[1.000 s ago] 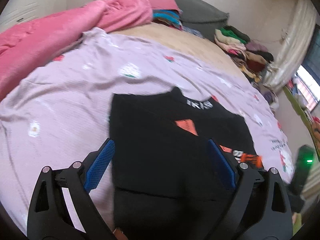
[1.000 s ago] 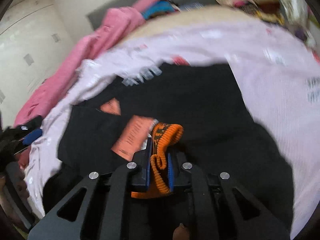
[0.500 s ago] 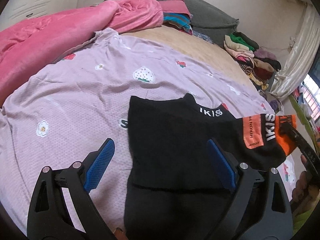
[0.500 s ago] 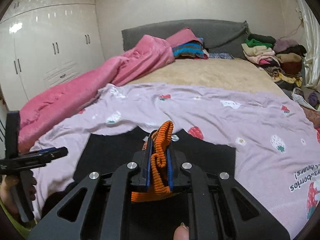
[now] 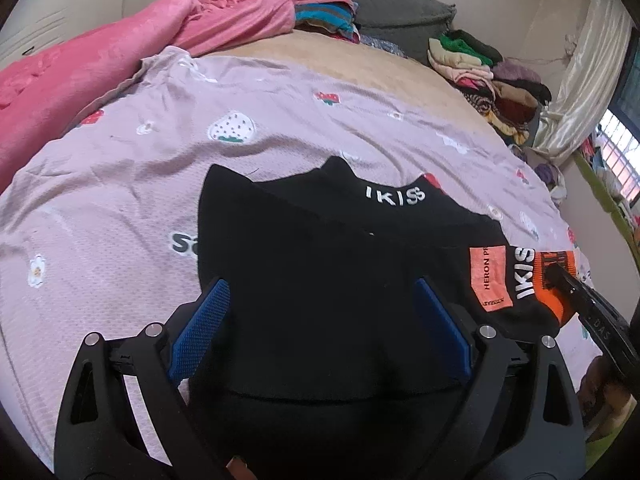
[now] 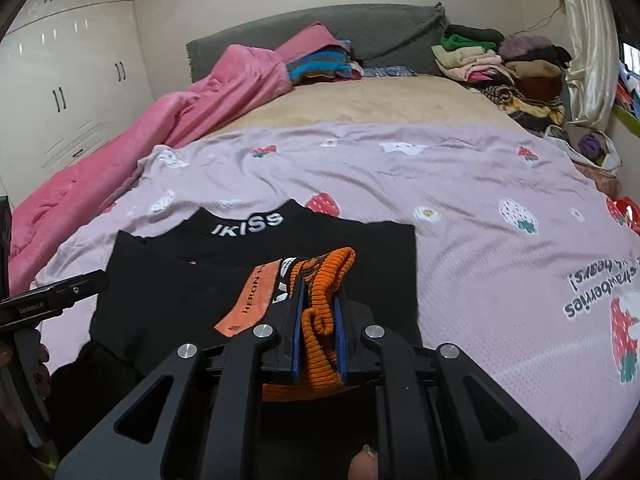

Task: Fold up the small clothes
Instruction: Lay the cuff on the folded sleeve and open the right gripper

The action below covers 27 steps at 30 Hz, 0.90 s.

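Left wrist view first: the left gripper [image 5: 320, 332] hangs over the black sweater [image 5: 320, 280] with its blue pads spread wide, one on each side of the fabric and, far as I can tell, not pinching anything. The sweater lies on the lilac strawberry sheet [image 5: 120, 184] in the lower middle of the view, collar with the white lettering up around 12 o'clock from the pads. Out at 3 o'clock the sleeve is stretched sideways, and its orange cuff [image 5: 556, 276] is caught in the tip of the right gripper [image 5: 560, 280]. Right wrist view: the jaws are pressed together on that ribbed orange cuff [image 6: 320, 312], which bunches up between the blue pads, and the sweater body [image 6: 160, 300] spreads out toward 10 o'clock with the orange patch [image 6: 248, 304] just left of the pads. The left gripper's body [image 6: 52, 300] pokes in at 9 o'clock. So progress-wise I'd say it's early-to-middle: the far edge near the collar looks doubled over already, but this sleeve isn't laid across the body yet, and the final fold into a tidy packet looks not yet done. Stacks of clothes [image 6: 500, 64] sit at 1 o'clock by the headboard.
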Each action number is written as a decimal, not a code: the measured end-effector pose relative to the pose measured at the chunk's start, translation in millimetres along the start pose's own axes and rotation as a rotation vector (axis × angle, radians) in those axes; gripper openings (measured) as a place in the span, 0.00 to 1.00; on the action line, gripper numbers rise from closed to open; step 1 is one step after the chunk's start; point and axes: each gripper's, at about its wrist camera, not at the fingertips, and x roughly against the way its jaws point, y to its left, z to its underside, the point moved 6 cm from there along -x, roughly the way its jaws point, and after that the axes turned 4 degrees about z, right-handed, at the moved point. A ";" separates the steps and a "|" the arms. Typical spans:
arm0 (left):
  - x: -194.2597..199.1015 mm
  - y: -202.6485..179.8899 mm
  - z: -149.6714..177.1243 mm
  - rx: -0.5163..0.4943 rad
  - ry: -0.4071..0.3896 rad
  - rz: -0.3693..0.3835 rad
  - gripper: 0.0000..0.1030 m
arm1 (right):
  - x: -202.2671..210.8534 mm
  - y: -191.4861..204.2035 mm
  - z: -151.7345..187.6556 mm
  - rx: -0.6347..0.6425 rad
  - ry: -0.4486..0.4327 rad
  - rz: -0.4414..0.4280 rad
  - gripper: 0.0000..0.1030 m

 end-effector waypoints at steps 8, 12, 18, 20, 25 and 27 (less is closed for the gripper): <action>-14.3 -3.0 9.7 -0.027 0.023 -0.016 0.83 | -5.1 -5.2 5.7 0.007 0.012 0.049 0.13; -18.2 -3.6 12.7 -0.040 0.029 -0.025 0.83 | -4.6 -9.6 5.5 0.003 0.009 0.077 0.14; -20.1 -3.8 15.6 -0.065 0.028 -0.037 0.83 | -1.6 -13.4 6.6 -0.015 0.010 0.081 0.21; -21.7 -3.8 17.2 -0.068 0.036 -0.033 0.81 | -3.1 -6.5 10.4 -0.005 0.028 0.060 0.24; -31.1 -1.6 27.6 -0.092 0.089 -0.041 0.58 | -9.7 23.2 24.0 0.053 0.075 0.009 0.29; -36.0 2.8 32.1 -0.094 0.113 -0.054 0.56 | -13.0 33.6 28.0 0.068 0.090 -0.010 0.31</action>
